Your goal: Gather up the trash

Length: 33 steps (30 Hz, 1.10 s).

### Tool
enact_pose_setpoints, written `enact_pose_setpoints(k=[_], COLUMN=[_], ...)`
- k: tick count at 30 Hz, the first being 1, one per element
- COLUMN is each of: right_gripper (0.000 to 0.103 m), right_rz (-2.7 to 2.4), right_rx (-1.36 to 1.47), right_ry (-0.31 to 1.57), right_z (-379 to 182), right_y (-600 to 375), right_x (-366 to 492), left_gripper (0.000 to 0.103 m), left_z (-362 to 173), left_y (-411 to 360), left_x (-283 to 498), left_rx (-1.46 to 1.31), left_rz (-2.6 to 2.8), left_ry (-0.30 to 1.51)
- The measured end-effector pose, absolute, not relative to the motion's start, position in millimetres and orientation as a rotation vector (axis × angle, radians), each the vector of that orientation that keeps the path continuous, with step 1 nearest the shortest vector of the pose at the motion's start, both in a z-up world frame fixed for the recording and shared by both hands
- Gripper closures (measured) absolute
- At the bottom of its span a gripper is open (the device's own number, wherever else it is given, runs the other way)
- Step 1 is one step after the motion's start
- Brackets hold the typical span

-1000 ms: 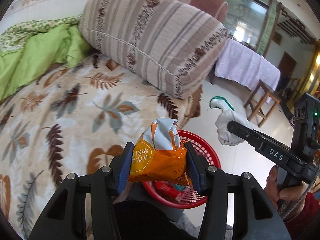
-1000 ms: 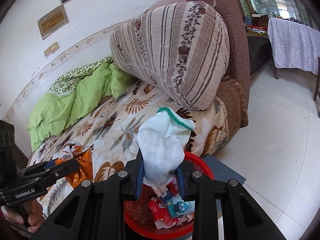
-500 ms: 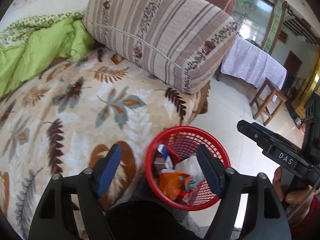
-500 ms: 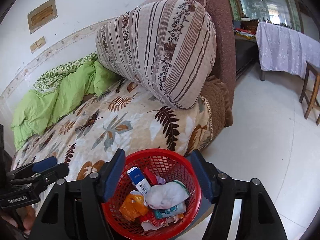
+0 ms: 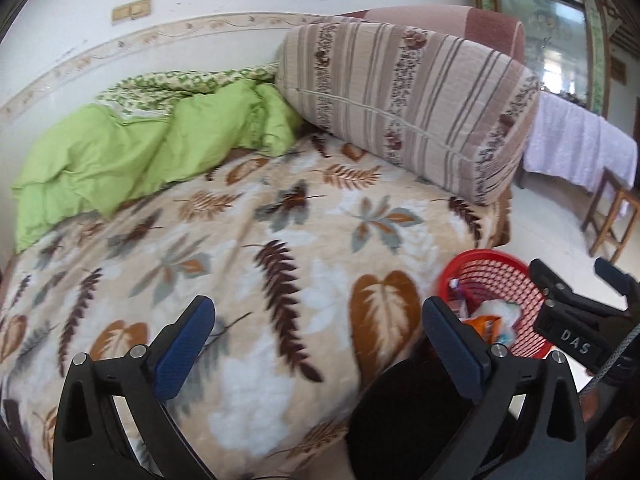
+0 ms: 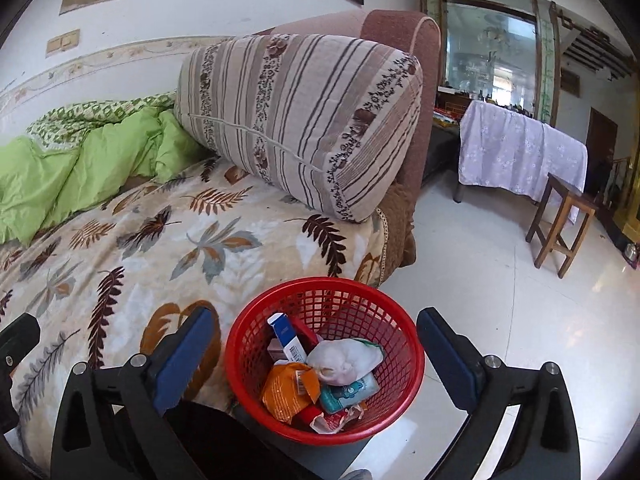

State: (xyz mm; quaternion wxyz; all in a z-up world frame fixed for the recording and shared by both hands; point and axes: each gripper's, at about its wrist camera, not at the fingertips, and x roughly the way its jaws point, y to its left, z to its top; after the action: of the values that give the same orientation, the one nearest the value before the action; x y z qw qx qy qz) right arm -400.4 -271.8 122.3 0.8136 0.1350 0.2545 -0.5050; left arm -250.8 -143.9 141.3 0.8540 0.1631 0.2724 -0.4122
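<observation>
Wrapper (image 6: 289, 396) now in basket (image 6: 256, 336) beside bed (image 6: 132, 248)

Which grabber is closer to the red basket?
Right. The right gripper hangs open just above the basket, its fingers on either side of it. The left gripper is open over the bed, with the basket off to its right.

Leaf-print blanket (image 5: 280, 264) spread over bed; green quilt (image 5: 132, 152) bunched against wall; striped bolster (image 6: 304, 124) laid across blanket, in front of brown headboard (image 6: 404, 32); lilac-draped table (image 6: 520, 152) seen beyond; wooden stool (image 6: 560, 224) set just beside it on white floor (image 6: 500, 300).
</observation>
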Motion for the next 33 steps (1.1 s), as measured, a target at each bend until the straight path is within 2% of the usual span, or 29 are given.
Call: enact_pose_setpoints(k=[11, 33], right_gripper=[0.001, 0.001], right_rz=[-1.068, -1.068], right_rx=[0.273, 0.292], right_ry=[0.558, 0.570], right_z=[125.5, 124.0], right_y=[-258.2, -262.2], right_x=[-395.6, -401.2], left_gripper=[0.000, 0.000], left_z=[129.2, 126.3], left_y=[-113.6, -116.8], left_x=[-243.2, -251.2], left_rx=[0.354, 0.384], left_rz=[-0.788, -0.742], left_ry=[0.563, 0.550])
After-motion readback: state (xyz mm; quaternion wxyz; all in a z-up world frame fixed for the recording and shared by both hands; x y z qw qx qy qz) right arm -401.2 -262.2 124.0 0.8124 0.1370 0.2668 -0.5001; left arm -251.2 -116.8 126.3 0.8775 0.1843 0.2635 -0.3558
